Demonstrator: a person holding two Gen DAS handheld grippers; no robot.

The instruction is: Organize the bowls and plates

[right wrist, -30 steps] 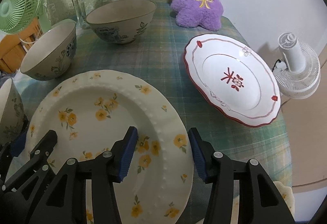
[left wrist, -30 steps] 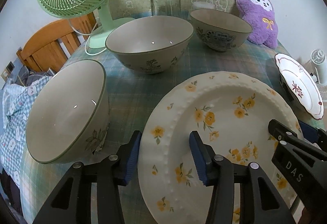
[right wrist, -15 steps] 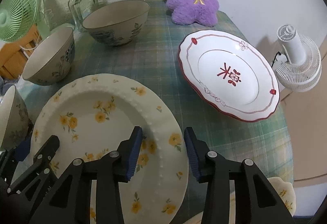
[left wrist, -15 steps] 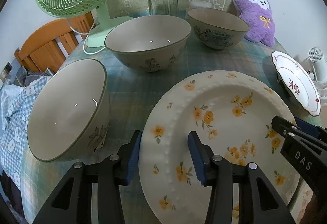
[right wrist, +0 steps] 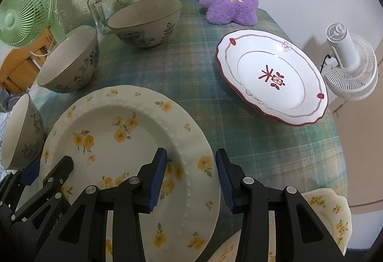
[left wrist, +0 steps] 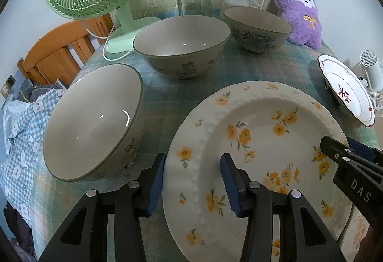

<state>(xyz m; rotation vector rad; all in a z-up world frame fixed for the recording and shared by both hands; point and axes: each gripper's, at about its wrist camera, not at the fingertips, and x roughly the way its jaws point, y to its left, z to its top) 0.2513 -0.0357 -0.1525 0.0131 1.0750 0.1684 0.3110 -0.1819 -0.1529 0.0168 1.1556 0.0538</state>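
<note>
Yellow-flowered plate (left wrist: 258,142) has opposite rims between both half-open jaws, neither visibly pressing; close both evenly and lift it level.

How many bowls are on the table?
3: nearest bowl at the table's left edge, middle bowl behind it, blue-patterned bowl at the back beside the purple plush.
</note>
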